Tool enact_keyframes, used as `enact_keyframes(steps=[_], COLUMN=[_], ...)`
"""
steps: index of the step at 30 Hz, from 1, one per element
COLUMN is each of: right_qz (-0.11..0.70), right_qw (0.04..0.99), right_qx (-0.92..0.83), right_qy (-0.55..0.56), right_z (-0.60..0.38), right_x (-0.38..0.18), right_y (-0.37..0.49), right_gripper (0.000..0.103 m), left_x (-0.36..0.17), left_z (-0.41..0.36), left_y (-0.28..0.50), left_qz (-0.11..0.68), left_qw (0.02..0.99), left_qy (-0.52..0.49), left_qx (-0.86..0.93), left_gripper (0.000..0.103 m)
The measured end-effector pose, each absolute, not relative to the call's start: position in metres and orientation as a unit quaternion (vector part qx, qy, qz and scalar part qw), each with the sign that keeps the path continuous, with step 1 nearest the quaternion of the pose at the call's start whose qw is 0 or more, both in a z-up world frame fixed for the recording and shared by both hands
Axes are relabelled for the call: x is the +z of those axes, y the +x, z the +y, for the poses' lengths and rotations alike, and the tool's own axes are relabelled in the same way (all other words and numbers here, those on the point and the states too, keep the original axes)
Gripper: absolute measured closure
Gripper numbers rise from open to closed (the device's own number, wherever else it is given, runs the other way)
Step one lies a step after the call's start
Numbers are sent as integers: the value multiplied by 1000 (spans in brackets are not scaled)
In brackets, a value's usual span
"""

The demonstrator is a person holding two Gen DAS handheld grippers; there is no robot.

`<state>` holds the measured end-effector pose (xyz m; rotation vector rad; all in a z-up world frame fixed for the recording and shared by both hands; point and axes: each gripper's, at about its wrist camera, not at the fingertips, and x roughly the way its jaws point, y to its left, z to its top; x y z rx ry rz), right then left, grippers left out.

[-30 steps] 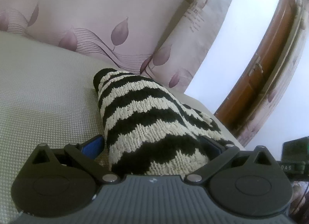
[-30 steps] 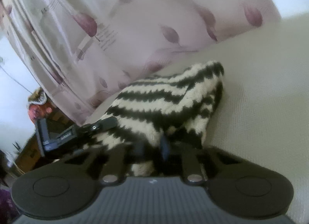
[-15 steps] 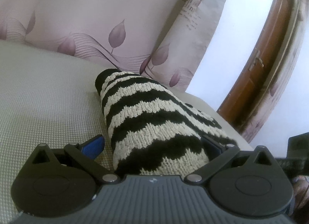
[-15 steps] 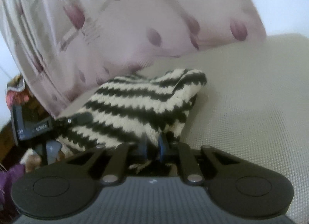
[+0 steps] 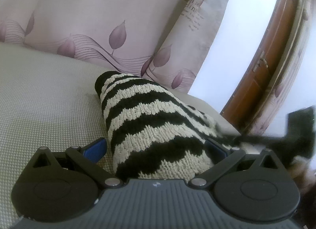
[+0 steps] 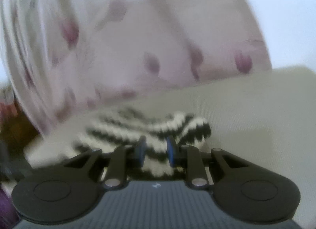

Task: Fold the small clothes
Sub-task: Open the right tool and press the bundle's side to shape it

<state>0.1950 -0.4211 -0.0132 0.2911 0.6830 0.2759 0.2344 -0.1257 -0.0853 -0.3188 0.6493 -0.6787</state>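
Note:
A small black-and-cream striped knitted garment (image 5: 150, 126) lies folded on a beige woven surface (image 5: 45, 98). My left gripper (image 5: 156, 148) is open, its blue pads wide apart on either side of the garment's near end. In the right wrist view, which is blurred, the same garment (image 6: 158, 128) lies just beyond my right gripper (image 6: 156, 150). Its blue pads stand a small gap apart with the knit showing between them and are not clamped on it. The right gripper's dark body (image 5: 298, 128) shows blurred at the right edge of the left wrist view.
A pink curtain with purple leaf print (image 5: 110, 23) hangs right behind the surface. A brown wooden door (image 5: 264, 67) stands at the right beyond the surface's edge. The beige surface stretches to the left of the garment (image 5: 29, 110) and to its right in the right wrist view (image 6: 256, 126).
My right gripper let go of the garment, its pads parting slightly, and pulled back and down. The garment's lifted part dropped flatter. My left gripper stayed open around the near end.

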Motion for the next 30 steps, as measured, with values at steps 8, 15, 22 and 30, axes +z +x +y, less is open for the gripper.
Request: enact_keyframes(steps=[8, 15, 22, 30], right_qz=[346, 390, 396, 400], right_qw=[913, 849, 818, 796], right_qx=[95, 113, 174, 236], right_qy=[191, 340, 380, 389], right_z=[-445, -478, -467, -466], right_x=[-24, -48, -72, -79], right_y=[189, 186, 201, 225], right_gripper=[83, 32, 34, 31], left_x=[-85, -86, -97, -108], left_z=[-126, -125, -118, -123], left_y=[235, 238, 271, 342], left_qz=[313, 318, 397, 459], left_qw=[877, 873, 814, 745], left_qy=[-153, -162, -234, -271], left_qx=[-331, -332, -353, -402], left_gripper=[0, 0, 0, 0])
